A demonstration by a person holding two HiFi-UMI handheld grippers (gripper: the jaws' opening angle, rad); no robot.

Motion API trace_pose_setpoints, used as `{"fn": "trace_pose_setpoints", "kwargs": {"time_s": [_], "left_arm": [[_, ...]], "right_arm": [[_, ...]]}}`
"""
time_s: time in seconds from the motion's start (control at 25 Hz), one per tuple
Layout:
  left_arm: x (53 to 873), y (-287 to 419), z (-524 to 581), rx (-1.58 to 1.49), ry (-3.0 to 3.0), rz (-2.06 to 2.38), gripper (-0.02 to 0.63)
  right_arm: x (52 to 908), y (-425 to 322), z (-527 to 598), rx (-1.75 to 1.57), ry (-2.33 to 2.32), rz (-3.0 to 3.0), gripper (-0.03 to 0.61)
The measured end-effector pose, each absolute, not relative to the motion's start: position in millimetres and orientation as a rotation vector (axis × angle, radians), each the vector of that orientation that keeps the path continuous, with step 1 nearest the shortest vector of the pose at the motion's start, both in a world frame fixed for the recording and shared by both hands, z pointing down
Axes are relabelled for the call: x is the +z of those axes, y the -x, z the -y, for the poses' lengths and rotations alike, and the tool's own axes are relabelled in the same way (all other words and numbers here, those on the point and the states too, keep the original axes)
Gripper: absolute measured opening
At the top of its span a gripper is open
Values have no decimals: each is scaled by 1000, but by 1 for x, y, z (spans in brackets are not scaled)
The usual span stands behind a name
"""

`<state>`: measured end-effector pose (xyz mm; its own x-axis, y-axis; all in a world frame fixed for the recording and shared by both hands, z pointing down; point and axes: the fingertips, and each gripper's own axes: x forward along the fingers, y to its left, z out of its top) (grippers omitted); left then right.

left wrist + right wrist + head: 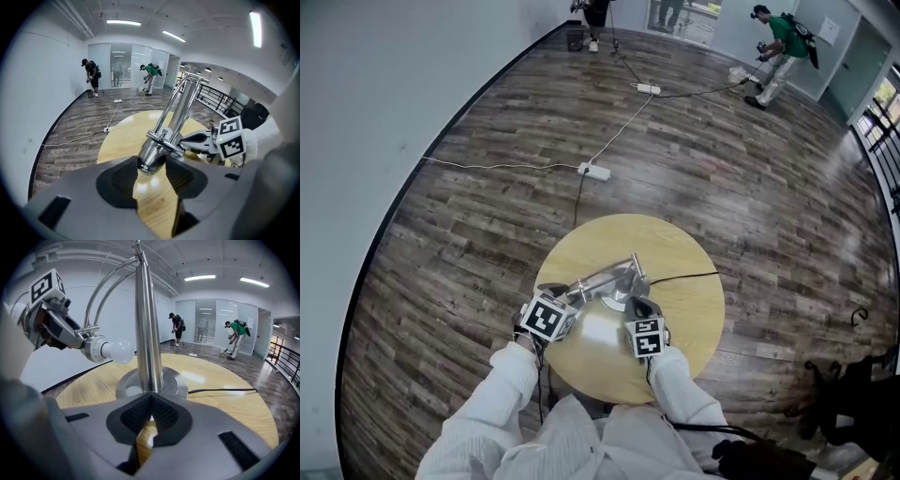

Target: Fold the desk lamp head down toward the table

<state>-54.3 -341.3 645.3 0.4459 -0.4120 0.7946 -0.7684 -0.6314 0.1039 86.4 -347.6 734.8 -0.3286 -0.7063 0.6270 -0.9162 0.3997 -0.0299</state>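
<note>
As left tool [151, 165] grips, lamp head [158, 149] within

No word, number or brand could be read anywhere. The only signs were black-and-white square markers, patterns without letters. One set stood on the cube of the left gripper [565, 302], over the near left edge of the table [675, 253]. The other stood on the cube of the right gripper [636, 305], over the table's near edge. A white sheet [830, 31] on a far wall was too small to read.
</note>
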Motion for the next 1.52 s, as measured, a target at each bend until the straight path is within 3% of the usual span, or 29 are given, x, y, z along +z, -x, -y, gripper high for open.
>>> {"fn": "trace_pose_setpoints", "kwargs": {"time_s": [1.2, 1.4, 1.52], "left_arm": [[659, 60, 335, 964, -2307, 1059, 179], [675, 68, 295, 918, -2247, 1137, 127], [675, 47, 269, 825, -2265, 1172, 45]], "right_arm": [[710, -99, 349, 586, -1555, 2129, 12], [684, -95, 328, 567, -1595, 2181, 12], [678, -89, 305, 565, -1603, 2197, 12]]}}
